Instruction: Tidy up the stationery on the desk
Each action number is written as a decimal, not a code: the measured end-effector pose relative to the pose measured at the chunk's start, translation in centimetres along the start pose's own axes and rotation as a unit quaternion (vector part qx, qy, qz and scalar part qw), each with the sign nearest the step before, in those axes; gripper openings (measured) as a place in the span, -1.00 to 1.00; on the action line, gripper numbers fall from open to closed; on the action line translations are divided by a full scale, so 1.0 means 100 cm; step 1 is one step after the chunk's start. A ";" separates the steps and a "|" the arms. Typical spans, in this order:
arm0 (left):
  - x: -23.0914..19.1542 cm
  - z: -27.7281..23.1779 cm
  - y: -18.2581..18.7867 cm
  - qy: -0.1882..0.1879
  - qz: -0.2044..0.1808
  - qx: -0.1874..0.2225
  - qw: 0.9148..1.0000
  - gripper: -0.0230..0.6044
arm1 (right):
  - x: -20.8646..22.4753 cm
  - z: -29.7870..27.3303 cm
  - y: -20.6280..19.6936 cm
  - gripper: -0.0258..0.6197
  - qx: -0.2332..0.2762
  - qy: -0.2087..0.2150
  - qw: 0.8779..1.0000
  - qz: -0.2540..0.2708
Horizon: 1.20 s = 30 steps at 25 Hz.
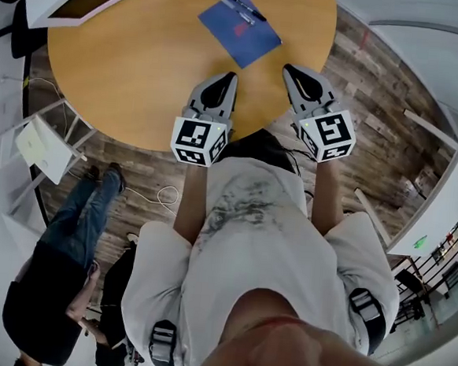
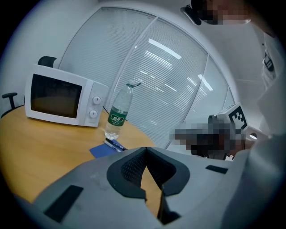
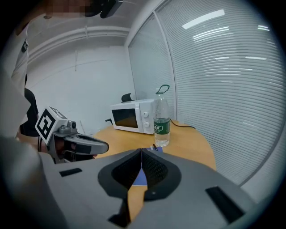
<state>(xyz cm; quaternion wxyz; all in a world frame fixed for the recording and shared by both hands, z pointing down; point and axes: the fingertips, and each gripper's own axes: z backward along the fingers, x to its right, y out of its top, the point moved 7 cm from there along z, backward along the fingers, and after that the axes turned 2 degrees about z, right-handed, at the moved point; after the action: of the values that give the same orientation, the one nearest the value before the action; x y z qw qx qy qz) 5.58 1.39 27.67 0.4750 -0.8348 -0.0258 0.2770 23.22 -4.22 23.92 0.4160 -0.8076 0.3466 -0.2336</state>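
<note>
A blue notebook [image 1: 240, 27] lies at the far side of the round wooden table [image 1: 127, 68], with dark pens [image 1: 244, 7] resting on its far end. My left gripper [image 1: 232, 77] hovers over the near table edge, just short of the notebook, jaws shut and empty. My right gripper [image 1: 288, 69] is beside it to the right, also shut and empty. In the left gripper view, the notebook [image 2: 103, 150] and a pen [image 2: 115, 144] lie beyond the shut left gripper [image 2: 145, 148]. In the right gripper view, the notebook [image 3: 142, 177] shows behind the shut right gripper [image 3: 141, 151].
A white microwave [image 2: 58, 96] and a clear water bottle [image 2: 118, 112] stand at the table's far side; the bottle is just behind the notebook. A person in jeans [image 1: 80, 222] stands on the floor to the left, near a white rack [image 1: 42, 146].
</note>
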 end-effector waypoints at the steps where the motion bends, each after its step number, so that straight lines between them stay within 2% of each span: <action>1: -0.002 -0.004 -0.002 -0.001 0.002 -0.004 1.000 -0.90 | 0.002 -0.004 -0.002 -0.73 -0.003 -0.001 1.000 -0.001; 6: -0.011 -0.025 -0.015 -0.007 0.008 -0.021 1.000 -0.90 | 0.012 -0.022 -0.016 -0.73 -0.022 -0.010 1.000 0.005; 14: -0.025 -0.055 -0.039 0.007 0.029 -0.056 0.998 -0.90 | 0.023 -0.055 -0.040 -0.73 -0.076 -0.010 0.996 0.038; 30: -0.049 -0.102 -0.086 0.023 0.052 -0.143 0.988 -0.90 | 0.050 -0.120 -0.085 -0.73 -0.176 -0.004 0.979 0.104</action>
<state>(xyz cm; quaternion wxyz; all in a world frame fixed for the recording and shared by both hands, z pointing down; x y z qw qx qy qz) 8.29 -3.37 40.86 0.3364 -0.9004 -0.0103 0.2758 21.61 -10.59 37.92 0.2903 -0.8287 0.4629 -0.1214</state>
